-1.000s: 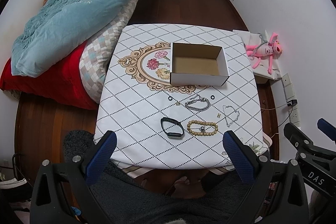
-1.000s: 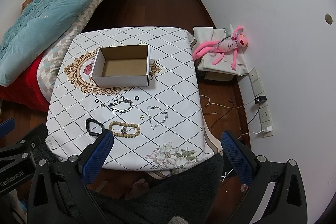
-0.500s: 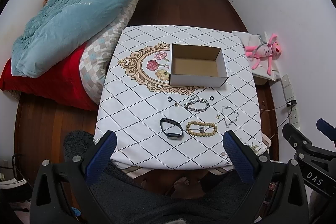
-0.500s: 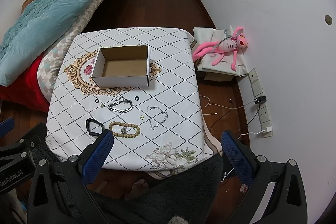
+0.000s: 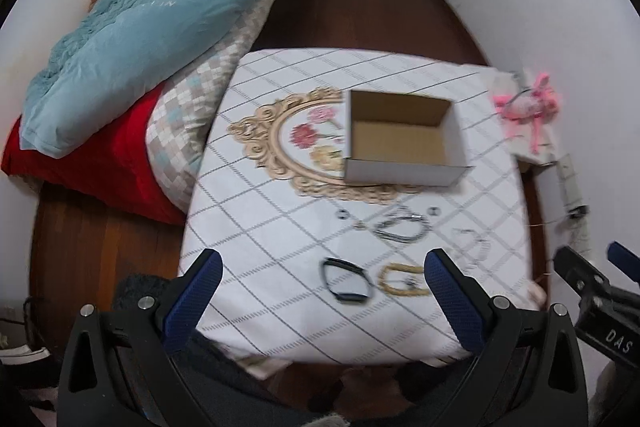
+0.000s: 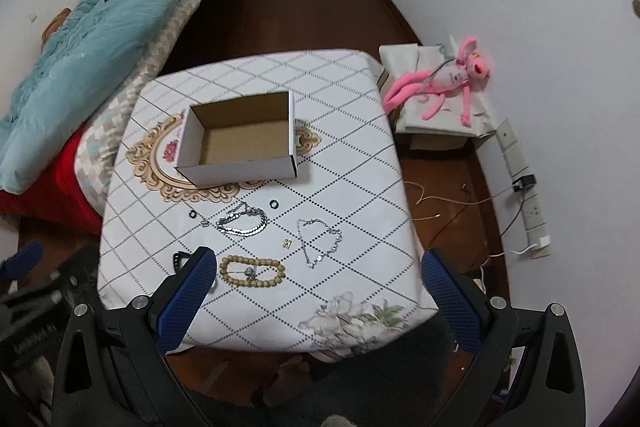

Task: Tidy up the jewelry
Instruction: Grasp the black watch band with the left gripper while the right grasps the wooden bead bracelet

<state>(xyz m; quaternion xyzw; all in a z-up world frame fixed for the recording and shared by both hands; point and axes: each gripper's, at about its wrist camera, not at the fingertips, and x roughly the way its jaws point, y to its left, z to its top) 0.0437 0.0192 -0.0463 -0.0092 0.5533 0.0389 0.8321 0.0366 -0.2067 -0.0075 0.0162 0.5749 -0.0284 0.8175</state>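
Note:
An open cardboard box (image 5: pixel 404 141) (image 6: pixel 240 139) stands empty on the table with the white diamond-pattern cloth (image 5: pixel 260 247) (image 6: pixel 360 187). In front of it lie a black band (image 5: pixel 346 281), a wooden bead bracelet (image 6: pixel 253 270) (image 5: pixel 400 279), a silver chain bracelet (image 6: pixel 242 221) (image 5: pixel 400 229), a thin silver necklace (image 6: pixel 320 241), two small black rings (image 6: pixel 273 203) (image 6: pixel 193 214) and a small gold piece (image 6: pixel 287 243). My left gripper (image 5: pixel 320 295) and right gripper (image 6: pixel 316 291) are both open and empty, above the table's near edge.
A bed with a blue duvet (image 5: pixel 132 27) and red cover (image 5: pixel 100 163) stands left of the table. A pink plush toy (image 6: pixel 444 79) lies on a low box at the right wall. Cables (image 6: pixel 460 203) and sockets lie on the wooden floor.
Both grippers have moved forward and lower towards the table, so the jewelry and box look larger. The left view has swung and is blurred. Nothing on the table has moved.

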